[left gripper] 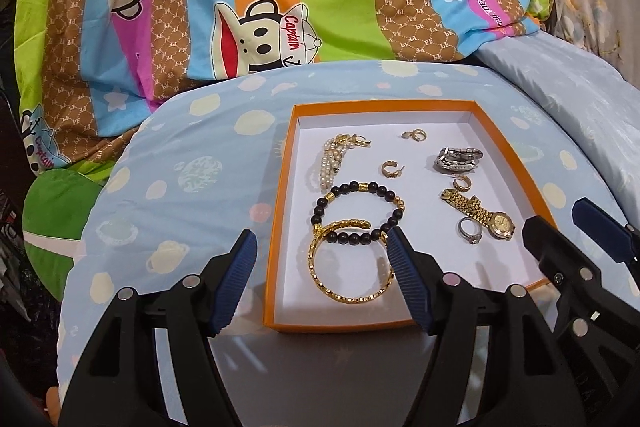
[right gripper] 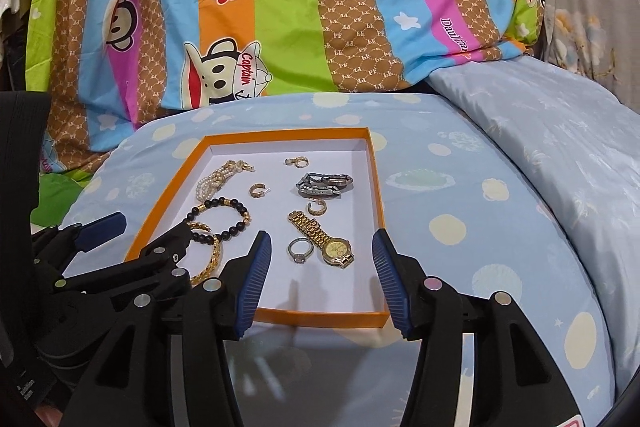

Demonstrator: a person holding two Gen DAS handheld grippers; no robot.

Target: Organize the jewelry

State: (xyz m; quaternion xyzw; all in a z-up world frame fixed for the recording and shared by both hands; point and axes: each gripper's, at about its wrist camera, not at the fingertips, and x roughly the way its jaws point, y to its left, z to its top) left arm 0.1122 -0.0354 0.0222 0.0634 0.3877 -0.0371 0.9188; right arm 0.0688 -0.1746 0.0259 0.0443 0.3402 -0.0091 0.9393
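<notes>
Nine or so pieces lie in the orange tray [left gripper: 280, 267], none in my grip. On the left, from the far end: pearl bracelet [left gripper: 334, 163], black bead bracelet [left gripper: 358, 213], and the gold bangle [left gripper: 348, 267] overlapping it at the near end. On the right: a silver band [left gripper: 458, 159] at the far end, then the gold watch [right gripper: 326, 239] with the silver ring [right gripper: 300, 251] just beside it. Three small gold hoops sit scattered between. My left gripper [left gripper: 320, 279] hovers released over the bangle, pads clear of it; my right gripper [right gripper: 320, 267] hangs released just short of the ring, nothing between the fingers. I'd say a piece is just set down and the sorting is well along. Next I must single out one hoop and pinch it cleanly without nudging its neighbours. Tray rests on the blue spotted bedding [right gripper: 460, 195], with the striped monkey quilt [right gripper: 280, 7] beyond.
</notes>
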